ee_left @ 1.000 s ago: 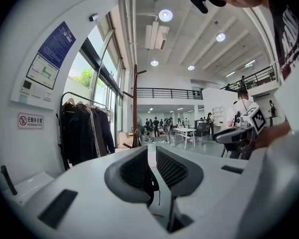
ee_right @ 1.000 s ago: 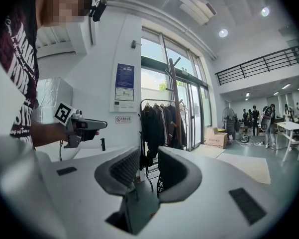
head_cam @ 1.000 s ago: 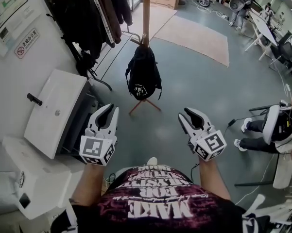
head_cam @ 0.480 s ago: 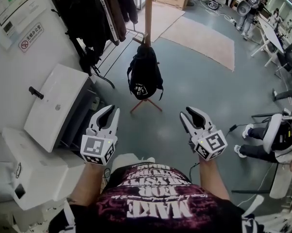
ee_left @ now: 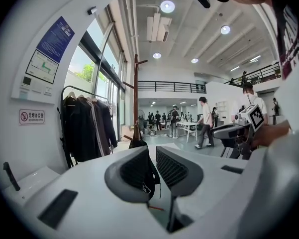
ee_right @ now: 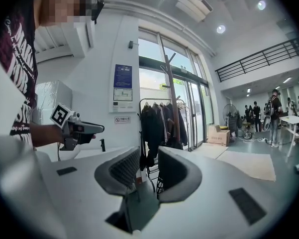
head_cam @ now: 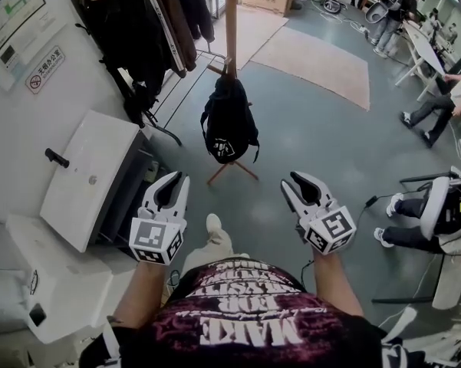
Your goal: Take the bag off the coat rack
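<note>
A black bag (head_cam: 228,125) hangs from a hook low on the wooden coat rack pole (head_cam: 231,21), above the rack's splayed feet. Both grippers are held out over the floor, well short of the bag. My left gripper (head_cam: 176,181) is open by a narrow gap and holds nothing. My right gripper (head_cam: 295,182) is open a little wider and is also empty. In the left gripper view the bag (ee_left: 138,143) shows just above and between the jaws of the left gripper (ee_left: 154,156), far off. The right gripper (ee_right: 149,158) faces the pole (ee_right: 170,98).
A white cabinet (head_cam: 88,175) stands against the wall at left. Behind it is a clothes rail with dark coats (head_cam: 138,21). A rug (head_cam: 311,56) lies beyond the rack. A seated person (head_cam: 437,213) is at right, and other people are at tables further back.
The person's shoe has come forward on the floor between the grippers. Both grippers hold the same pose. The people at the right have shifted.
</note>
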### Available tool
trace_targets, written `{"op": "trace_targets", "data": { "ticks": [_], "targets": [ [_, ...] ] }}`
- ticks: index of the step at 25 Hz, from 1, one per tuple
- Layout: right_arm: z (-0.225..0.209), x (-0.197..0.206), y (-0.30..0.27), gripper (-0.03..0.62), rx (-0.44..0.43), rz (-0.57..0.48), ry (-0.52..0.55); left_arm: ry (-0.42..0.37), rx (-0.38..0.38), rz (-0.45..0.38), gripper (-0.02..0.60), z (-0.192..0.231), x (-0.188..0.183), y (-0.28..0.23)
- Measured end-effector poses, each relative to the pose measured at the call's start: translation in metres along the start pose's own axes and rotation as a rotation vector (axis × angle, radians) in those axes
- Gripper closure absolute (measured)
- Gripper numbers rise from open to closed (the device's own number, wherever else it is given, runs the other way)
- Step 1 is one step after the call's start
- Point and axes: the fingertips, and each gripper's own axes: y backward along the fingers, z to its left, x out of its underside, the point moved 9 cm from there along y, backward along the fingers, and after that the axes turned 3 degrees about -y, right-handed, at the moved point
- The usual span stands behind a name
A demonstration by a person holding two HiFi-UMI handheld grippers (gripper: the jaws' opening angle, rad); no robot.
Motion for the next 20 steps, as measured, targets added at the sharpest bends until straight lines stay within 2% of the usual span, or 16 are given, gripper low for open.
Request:
{"op": "trace_targets", "data": {
  "ticks": [9, 20],
  "targets": [
    [-0.02, -0.014, -0.049, 0.473, -0.001, -0.008, 0.0, -0.012, 0.024, -0.003, 0.528, 0.033, -0.009, -0.046],
    [-0.055, -0.022, -0.097, 0.473, 0.039, 0.001, -0.027, 0.0, 0.071, 0.009, 0.528, 0.066, -0.014, -0.113]
  ]
}}
